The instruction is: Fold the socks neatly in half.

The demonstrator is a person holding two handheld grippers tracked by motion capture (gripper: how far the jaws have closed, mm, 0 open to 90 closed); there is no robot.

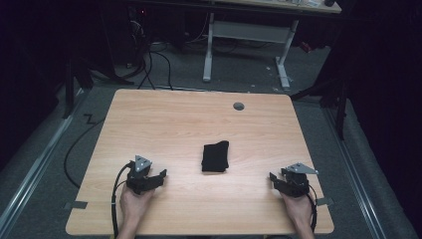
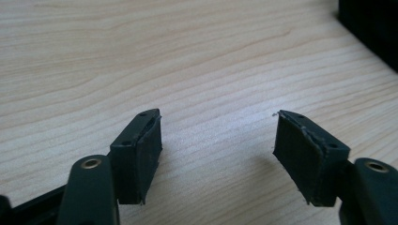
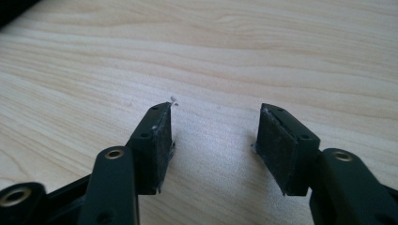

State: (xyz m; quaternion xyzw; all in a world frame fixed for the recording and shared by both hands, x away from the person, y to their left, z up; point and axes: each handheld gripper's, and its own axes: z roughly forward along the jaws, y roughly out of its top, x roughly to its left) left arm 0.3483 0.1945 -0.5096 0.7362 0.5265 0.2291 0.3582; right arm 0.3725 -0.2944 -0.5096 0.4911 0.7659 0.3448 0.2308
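The folded black cloth [image 1: 215, 156] lies flat at the middle of the light wooden table [image 1: 199, 114], between your two grippers and well apart from both. Your left gripper [image 1: 160, 176] and right gripper [image 1: 273, 177] both rest near the front edge, jaws spread and empty. Bring each in low and level, and pinch an outer edge, not the whole fold.

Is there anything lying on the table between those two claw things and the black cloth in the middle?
Nothing visible does. Bare wood lies between the left gripper and the folded black cloth, and between the right gripper and the cloth. Both grippers are open and hold nothing.
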